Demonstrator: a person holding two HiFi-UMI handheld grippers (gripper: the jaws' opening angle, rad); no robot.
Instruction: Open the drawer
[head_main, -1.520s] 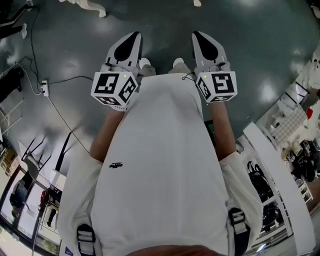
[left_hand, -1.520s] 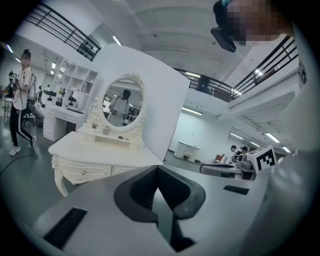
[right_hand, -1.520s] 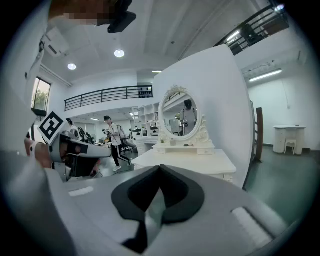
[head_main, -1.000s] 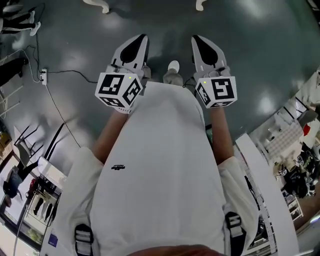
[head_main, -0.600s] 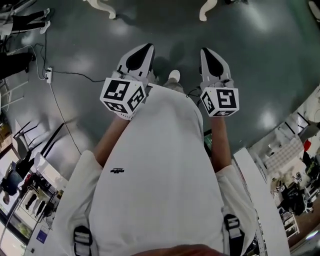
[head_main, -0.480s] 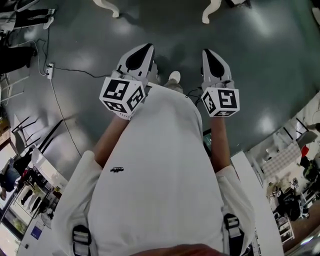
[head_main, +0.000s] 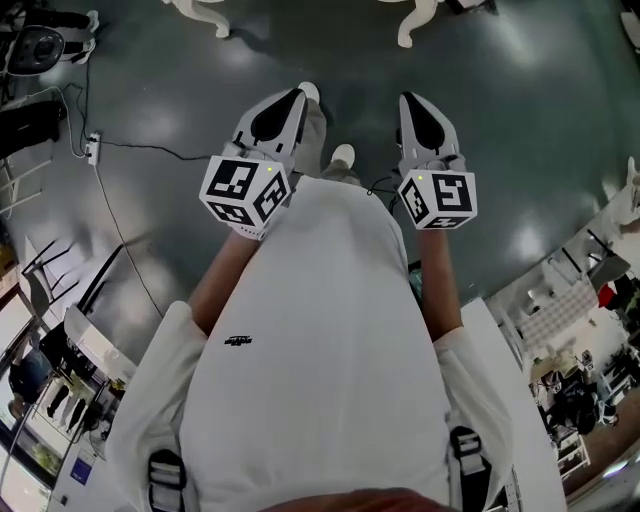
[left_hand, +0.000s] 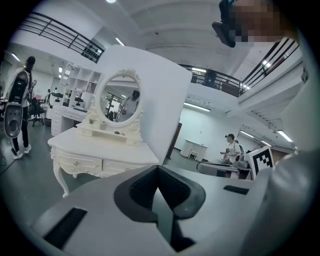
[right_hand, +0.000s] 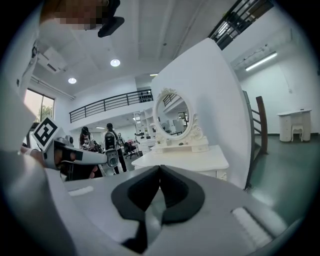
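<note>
A white dressing table (left_hand: 95, 150) with an oval mirror (left_hand: 119, 102) stands ahead, some way off. Its two drawer fronts (left_hand: 76, 163) with small knobs run under the top. In the head view only its curved legs (head_main: 408, 28) show at the top edge. My left gripper (left_hand: 157, 168) is shut and holds nothing; it sits in front of the person's body (head_main: 278, 108). My right gripper (right_hand: 160, 167) is likewise shut and empty (head_main: 420, 112). The right gripper view shows the table's top (right_hand: 185, 159) just beyond the jaws, with most of the drawers hidden behind the jaws.
A tall white panel (left_hand: 150, 100) stands behind the mirror. A cable and power strip (head_main: 92, 148) lie on the dark floor at left. White shelving (head_main: 560, 300) lines the right. People (left_hand: 20, 110) stand in the background, and a brown chair (right_hand: 261, 125) is beside the panel.
The person has stepped forward, one foot now ahead between the grippers. The table's legs sit a little further into the top of the head view. Both grippers stay shut.
</note>
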